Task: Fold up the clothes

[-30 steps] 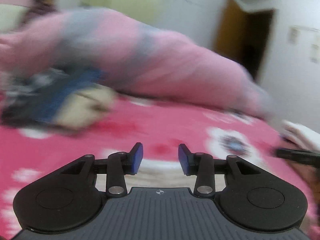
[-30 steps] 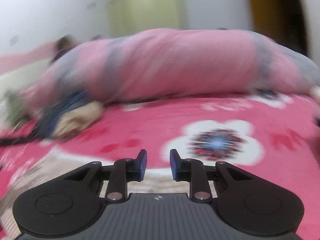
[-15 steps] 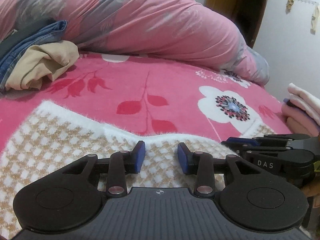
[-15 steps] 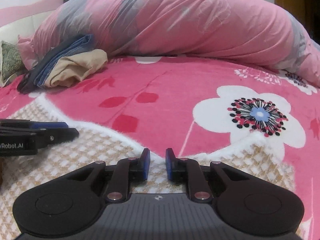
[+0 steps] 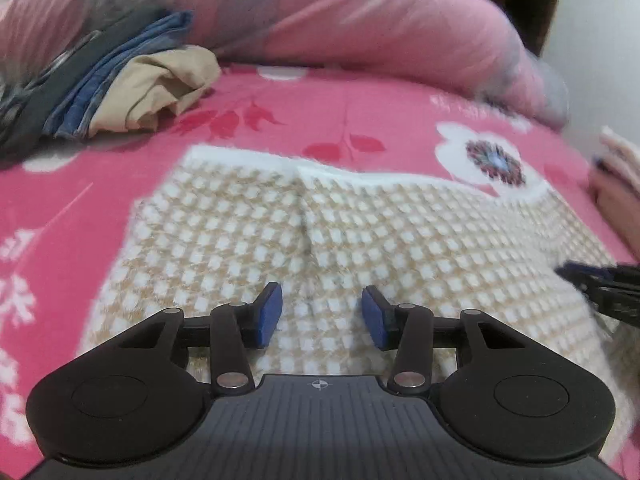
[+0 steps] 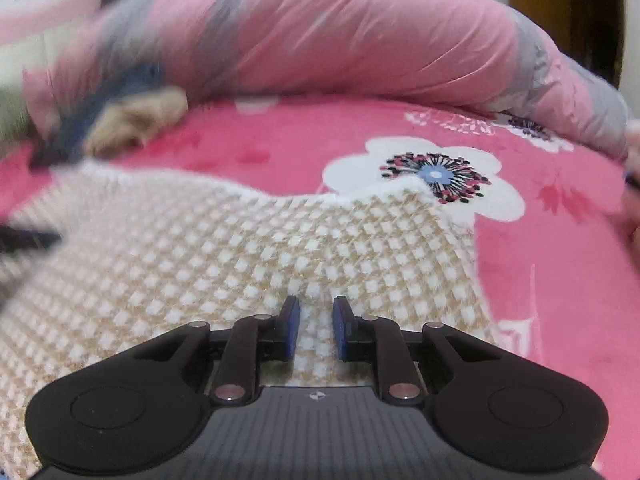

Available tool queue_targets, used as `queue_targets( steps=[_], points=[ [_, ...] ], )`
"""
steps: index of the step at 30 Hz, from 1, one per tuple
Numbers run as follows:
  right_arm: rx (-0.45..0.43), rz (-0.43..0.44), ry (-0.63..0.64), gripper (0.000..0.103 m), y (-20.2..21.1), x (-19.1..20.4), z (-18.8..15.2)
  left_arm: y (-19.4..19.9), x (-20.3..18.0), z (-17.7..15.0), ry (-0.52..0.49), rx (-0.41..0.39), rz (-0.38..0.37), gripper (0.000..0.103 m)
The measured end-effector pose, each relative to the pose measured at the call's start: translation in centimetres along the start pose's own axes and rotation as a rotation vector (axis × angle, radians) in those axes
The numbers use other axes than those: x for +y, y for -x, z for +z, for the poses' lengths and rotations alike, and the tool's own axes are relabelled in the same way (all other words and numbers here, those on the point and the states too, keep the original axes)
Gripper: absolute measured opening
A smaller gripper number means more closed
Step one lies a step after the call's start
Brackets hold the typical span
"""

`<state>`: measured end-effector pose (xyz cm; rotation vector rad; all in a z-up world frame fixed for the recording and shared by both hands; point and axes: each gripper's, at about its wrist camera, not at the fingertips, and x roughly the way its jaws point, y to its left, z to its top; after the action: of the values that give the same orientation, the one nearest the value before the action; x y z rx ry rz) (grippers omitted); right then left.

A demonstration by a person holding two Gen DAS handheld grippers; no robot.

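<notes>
Looking down at the bed, we see a beige-and-white checked knit garment (image 5: 360, 232) lying flat on the pink floral bedsheet (image 5: 340, 120). Our left gripper (image 5: 322, 316) is above the near part of this garment; its jaws are opening, and no cloth is pinched between the blue pads. Our right gripper (image 6: 316, 328) is near the garment's right side, jaws slightly apart and gripping nothing. Beyond the garment lies a long pink and grey quilt roll (image 6: 360, 40). Far left of the garment is a pile of blue jeans (image 5: 120, 64) and a tan cloth (image 5: 168, 84).
</notes>
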<state>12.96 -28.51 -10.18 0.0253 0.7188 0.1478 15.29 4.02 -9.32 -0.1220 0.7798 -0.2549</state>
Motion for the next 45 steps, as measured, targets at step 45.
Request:
queue_targets(
  steps=[45],
  points=[
    [-0.035, 0.178, 0.023, 0.017, 7.0, 7.1, -7.8, 6.4, -3.7, -9.7, -0.014, -0.084, -0.093, 0.055]
  ],
)
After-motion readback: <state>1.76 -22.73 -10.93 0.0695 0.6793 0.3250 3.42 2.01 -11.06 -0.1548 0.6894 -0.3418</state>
